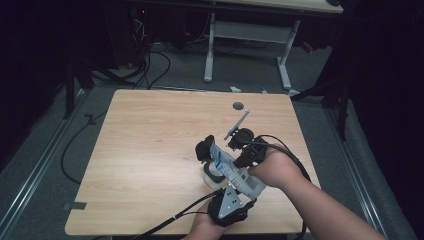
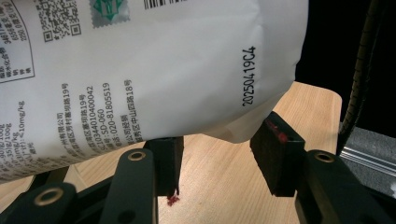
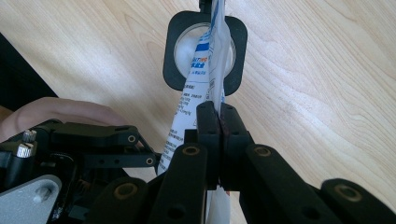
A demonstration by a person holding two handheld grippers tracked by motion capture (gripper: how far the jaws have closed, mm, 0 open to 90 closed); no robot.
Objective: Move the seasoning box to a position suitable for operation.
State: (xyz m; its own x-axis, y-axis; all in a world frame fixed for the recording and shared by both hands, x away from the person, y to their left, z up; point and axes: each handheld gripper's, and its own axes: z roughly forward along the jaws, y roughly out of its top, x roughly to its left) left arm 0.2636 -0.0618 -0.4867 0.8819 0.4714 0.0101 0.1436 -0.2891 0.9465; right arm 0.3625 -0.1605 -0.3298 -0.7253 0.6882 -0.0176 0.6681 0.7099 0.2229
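Right gripper view shows our right tongs (image 3: 218, 122) pinched flat on the edge of a white printed pouch (image 3: 198, 81), which hangs over a black-rimmed cup (image 3: 172, 46) standing on the bench (image 3: 303, 93). In the left gripper view our left tongs (image 2: 219, 158) stand half open with the pouch's lower corner (image 2: 187, 70) just above them, and we see no pad pressing on it. We judge the pouch soft, light and a little slick, its powder shifting as it tilts, so the flat sealed edges are where we should grip.
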